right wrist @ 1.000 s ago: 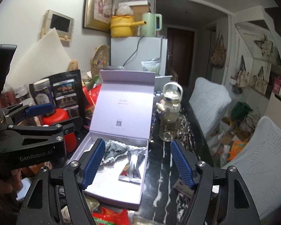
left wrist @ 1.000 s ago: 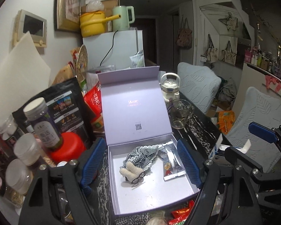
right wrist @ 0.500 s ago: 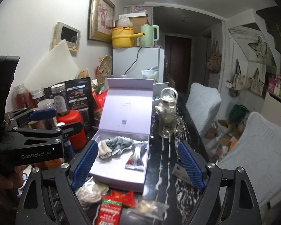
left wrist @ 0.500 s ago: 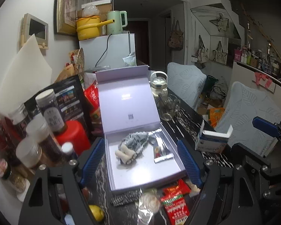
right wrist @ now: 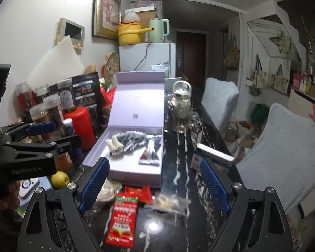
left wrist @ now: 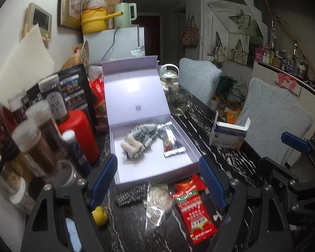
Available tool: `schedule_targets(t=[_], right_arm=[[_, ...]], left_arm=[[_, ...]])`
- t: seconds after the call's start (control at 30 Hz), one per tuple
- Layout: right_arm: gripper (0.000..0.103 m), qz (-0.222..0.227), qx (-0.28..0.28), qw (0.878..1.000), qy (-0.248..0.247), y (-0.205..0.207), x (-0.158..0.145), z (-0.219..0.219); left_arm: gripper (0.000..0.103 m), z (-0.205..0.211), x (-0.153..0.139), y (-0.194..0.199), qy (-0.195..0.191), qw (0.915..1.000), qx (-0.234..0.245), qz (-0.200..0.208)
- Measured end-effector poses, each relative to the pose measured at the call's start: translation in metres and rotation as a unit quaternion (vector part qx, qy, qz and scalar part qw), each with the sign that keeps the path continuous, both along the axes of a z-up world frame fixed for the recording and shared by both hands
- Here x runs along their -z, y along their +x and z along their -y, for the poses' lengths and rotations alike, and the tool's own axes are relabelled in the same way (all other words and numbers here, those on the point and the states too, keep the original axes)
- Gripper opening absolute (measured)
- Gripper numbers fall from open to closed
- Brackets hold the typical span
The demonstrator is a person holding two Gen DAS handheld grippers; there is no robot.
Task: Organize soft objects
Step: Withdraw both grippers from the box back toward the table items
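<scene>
An open lavender box (left wrist: pixel 134 92) stands on the black marbled table, its lid upright. Inside lie a checked-cloth doll (left wrist: pixel 139 138) with cream legs and a silver sachet (left wrist: pixel 172 145). On the table in front of the box lie a checked cloth piece (left wrist: pixel 131 195), a clear bag with a white ball (left wrist: pixel 158 199) and a red packet (left wrist: pixel 194 208). My left gripper (left wrist: pixel 157 158) hangs open and empty above these, short of the box. My right gripper (right wrist: pixel 154 161) is open too, nothing between its fingers, over the red packet (right wrist: pixel 122 218) and a clear bag (right wrist: pixel 170 202).
Jars and a red bottle (left wrist: pixel 79 134) crowd the left side. A lemon (left wrist: pixel 99 213) lies at the front left. A white carton (left wrist: pixel 229 134) sits on the right, and a glass (left wrist: pixel 179 103) and a teapot (right wrist: pixel 181 103) stand behind the box. Padded chairs (right wrist: pixel 279 151) stand to the right.
Both grippers have drawn back from the box, so the cloth piece, bags and red packet in front of it have come into view. The right gripper's jaws have widened.
</scene>
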State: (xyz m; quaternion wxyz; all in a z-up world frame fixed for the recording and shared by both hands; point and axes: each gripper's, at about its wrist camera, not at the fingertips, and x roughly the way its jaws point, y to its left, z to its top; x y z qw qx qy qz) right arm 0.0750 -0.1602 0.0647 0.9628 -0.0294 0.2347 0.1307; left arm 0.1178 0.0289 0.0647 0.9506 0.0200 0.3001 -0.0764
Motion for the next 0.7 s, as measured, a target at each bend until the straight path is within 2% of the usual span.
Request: schedule_targets(t=[0.2,0.47,0.7], right_arm=[[0.089,-0.025,0.003,1.000,-0.008,-0.011,0.026,-0.002],[0.089,-0.074,-0.010,0.997,0.008,-0.010,0.068,-0.007],[0.089,-0.094,-0.020,0.995,0.010,-0.013,0.096,-0.016]], left_arm=[[0.080,0.000,0.026,-0.003,-0.007,0.9996,0.007,-0.028],[0.080,0.002,0.063,-0.004,-0.005,0.9978,0.019,-0.064],[0.080,-0.002,0.097,-0.001,-0.003,0.9947,0.024,-0.100]])
